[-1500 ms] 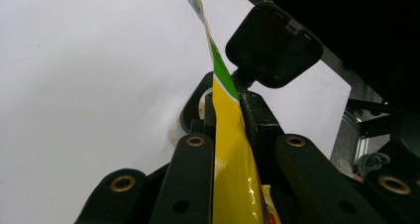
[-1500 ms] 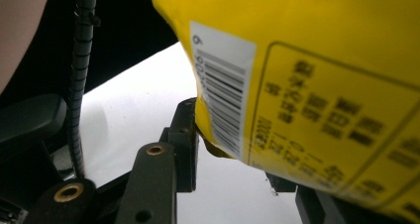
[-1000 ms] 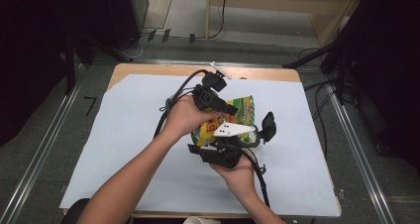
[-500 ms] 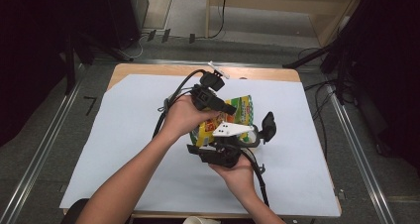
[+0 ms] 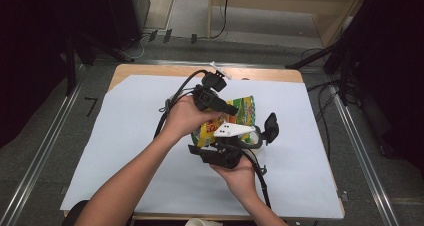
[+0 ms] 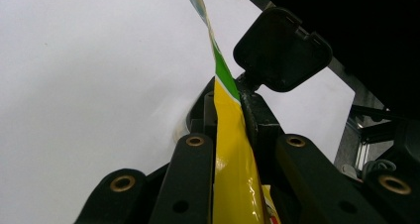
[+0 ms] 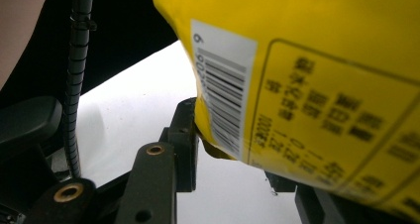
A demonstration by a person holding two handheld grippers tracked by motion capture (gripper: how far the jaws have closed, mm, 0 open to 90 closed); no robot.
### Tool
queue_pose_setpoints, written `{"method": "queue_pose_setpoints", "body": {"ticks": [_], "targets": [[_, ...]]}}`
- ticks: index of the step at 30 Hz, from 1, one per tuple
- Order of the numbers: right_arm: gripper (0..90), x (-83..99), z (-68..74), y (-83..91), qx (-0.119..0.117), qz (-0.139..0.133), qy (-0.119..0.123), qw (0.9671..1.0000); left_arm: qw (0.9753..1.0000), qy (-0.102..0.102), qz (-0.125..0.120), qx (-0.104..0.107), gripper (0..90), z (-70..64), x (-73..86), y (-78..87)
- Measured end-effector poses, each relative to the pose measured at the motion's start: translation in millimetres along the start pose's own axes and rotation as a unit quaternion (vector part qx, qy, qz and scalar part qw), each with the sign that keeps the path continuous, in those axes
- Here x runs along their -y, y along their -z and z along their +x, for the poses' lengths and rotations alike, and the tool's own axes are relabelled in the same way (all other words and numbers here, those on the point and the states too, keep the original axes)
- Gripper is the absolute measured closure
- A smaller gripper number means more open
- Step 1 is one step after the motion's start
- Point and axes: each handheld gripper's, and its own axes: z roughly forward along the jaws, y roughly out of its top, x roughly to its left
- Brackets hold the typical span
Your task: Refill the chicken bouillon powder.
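Scene: a person works two hand-held claws over a desk (image 5: pixel 150 76) covered by a white sheet (image 5: pixel 125 151); both forearms enter from the bottom of the high view
Item: yellow-and-green snack bag (image 5: pixel 240 111); held above the sheet near the middle of the desk, between the two claws; printed face upward in the high view
Left claw (image 5: pixel 231 109): gripped by the left hand (image 5: pixel 185 117); jaws pressed together on the bag's thin flat edge; in the left gripper view the bag (image 6: pixel 233 169) runs up edge-on between the two black jaws, yellow low down, green higher, the tip bending left
Right claw (image 5: pixel 220 146): held by the right hand (image 5: pixel 240 172) from below; grey three-cornered plate on top; its jaws sit on the bag's near, lower edge; in the right gripper view the bag (image 7: pixel 317 85) is pinched at its bottom corner, one jaw touching just beside the barcode (image 7: pixel 223 95)
Bag back: yellow with a white barcode panel and blurred print; text not legible
Cables: black, trailing from each claw; the left one loops toward the far desk edge
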Motion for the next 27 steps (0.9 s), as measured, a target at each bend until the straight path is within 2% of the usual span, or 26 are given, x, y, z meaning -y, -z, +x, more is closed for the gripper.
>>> {"method": "queue_pose_setpoints", "body": {"ticks": [15, 23, 27], "targets": [[63.5, -2.8, 0.6, -0.8, 0.001, 0.000, 0.001, 1.0000, 0.9999, -0.005, 0.006, -0.010, 83.2, -1.5, -3.3, 0.7], [63.6, -4.5, 1.7, 0.7, 0.008, -0.003, 0.015, 0.9999, 1.0000, -0.004, -0.006, -0.006, 82.8, -1.1, -2.8, 4.0], [63.8, -5.0, 1.1, 0.3, 0.009, -0.003, 0.012, 0.9999, 0.9999, -0.005, -0.007, -0.008, 82.7, -0.9, -3.2, 4.0]]}}
